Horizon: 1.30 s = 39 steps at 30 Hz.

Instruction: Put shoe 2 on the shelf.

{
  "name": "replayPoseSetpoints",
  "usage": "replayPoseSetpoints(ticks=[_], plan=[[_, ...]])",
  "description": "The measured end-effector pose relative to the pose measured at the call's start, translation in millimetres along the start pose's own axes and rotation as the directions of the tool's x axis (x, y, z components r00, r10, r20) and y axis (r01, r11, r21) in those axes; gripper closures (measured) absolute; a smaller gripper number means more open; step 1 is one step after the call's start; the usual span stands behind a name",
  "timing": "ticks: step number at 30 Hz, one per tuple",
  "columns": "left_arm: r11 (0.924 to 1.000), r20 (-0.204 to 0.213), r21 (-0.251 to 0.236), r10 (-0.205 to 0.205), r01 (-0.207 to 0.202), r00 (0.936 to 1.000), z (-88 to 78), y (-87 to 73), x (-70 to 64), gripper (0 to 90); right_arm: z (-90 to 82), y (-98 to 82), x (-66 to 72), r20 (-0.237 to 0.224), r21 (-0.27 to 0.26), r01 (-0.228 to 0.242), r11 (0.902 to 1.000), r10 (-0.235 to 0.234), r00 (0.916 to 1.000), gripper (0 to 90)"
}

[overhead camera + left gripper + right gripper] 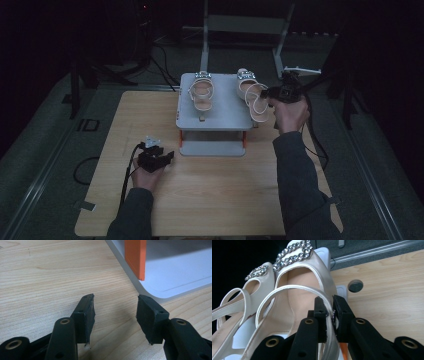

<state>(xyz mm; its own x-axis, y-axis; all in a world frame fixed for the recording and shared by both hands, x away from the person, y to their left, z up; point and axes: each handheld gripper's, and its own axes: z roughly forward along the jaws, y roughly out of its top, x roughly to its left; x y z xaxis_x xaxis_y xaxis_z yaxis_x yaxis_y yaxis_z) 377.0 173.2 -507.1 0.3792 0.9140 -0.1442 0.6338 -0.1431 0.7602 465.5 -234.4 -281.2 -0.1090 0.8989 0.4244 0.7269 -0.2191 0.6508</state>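
Two grippers work here: nearest, the left gripper [161, 156] rests on the wooden table [210, 195], jaws apart, empty. Farther right, the right gripper [329, 312] is clenched on the right sandal's [254, 100] strap. Both sandals sit atop the grey stand [214, 122], the left sandal [201, 93] alongside.

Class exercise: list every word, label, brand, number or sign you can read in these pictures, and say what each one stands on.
"ID": pale letters on the dark floor left of the wooden table, dim but legible.
No print can be read on the shoes, the grey rack or the grippers.
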Motion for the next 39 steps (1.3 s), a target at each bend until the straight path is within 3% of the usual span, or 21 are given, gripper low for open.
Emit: replayPoseSetpoints(ticks=[29,39], plan=[[1.0000,0.004,0.001,-0.001,0.001,1.0000,-0.1,0.0,0.4,48.6,30.5,7.6,61.4,0.019,0.041,0.086,0.9954,-0.087,0.9960,82.4],[1.0000,0.005,0.002,0.000,0.000,1.0000,-0.3,0.0,0.7,48.6,37.2,12.9,67.9,-0.013,0.055,0.052,0.9971,-0.051,0.9986,82.4]])
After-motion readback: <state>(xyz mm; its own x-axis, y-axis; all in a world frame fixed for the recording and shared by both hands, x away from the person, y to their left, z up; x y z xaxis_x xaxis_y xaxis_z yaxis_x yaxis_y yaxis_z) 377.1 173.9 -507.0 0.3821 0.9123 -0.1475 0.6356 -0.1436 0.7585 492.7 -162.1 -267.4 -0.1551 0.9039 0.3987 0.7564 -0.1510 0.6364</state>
